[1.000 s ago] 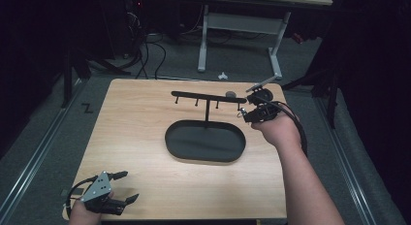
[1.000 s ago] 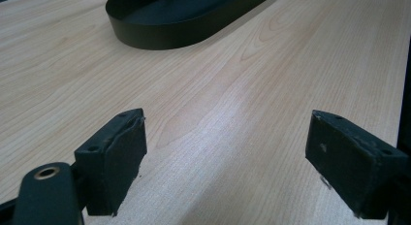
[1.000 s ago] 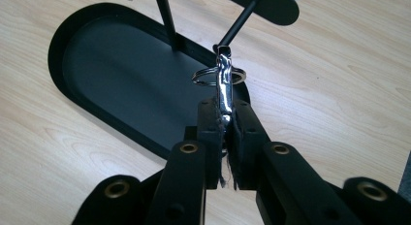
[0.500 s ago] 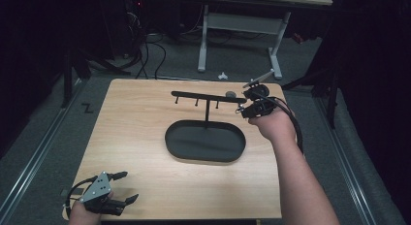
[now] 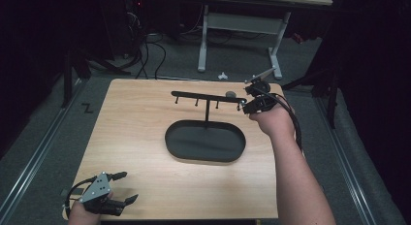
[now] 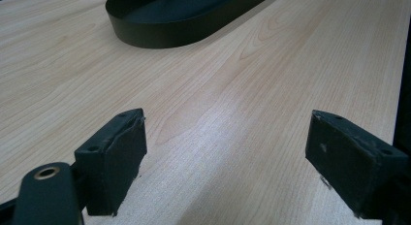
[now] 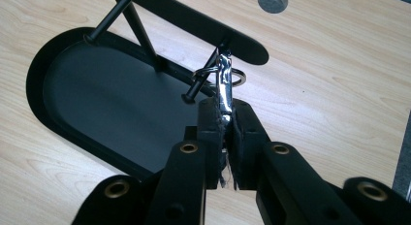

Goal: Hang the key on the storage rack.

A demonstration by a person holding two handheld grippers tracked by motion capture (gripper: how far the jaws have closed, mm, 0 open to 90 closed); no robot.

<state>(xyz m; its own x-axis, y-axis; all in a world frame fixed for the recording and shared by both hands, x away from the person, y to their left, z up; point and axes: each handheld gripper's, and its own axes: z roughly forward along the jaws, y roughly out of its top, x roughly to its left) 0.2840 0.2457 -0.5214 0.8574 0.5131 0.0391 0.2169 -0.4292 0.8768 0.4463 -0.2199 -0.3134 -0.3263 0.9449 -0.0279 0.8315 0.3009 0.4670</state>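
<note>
**Metal clip with key ring held at the end of the black hook rack**

The metal clip [image 7: 224, 84], a shiny silver strip with a key ring [image 7: 231, 77] through it, is pinched between the closed jaws of the right gripper [image 7: 227, 119]. It sits at the right end of the rack's top bar [image 5: 208, 96], against the last peg [image 7: 201, 84]. Whether the ring is actually over that peg is hard to tell from the right gripper view.

Compared with 1 second ago, the right gripper [image 5: 252, 101] has moved slightly toward the far edge of the table and closer to the bar end. The left gripper [image 5: 118, 191] has not shifted.

The right forearm reaches diagonally up from the bottom of the high view, with the hand [image 5: 271, 119] above the table's far right area. The left hand rests at the near left corner of the wooden table [image 5: 135, 133], its gripper [image 6: 225, 152] spread wide with nothing between the 2 pads [image 6: 123, 159].

The rack's oval black tray [image 5: 206, 141] lies mid-table. A small grey disc [image 7: 272, 0] sits on the table beyond the bar.
</note>
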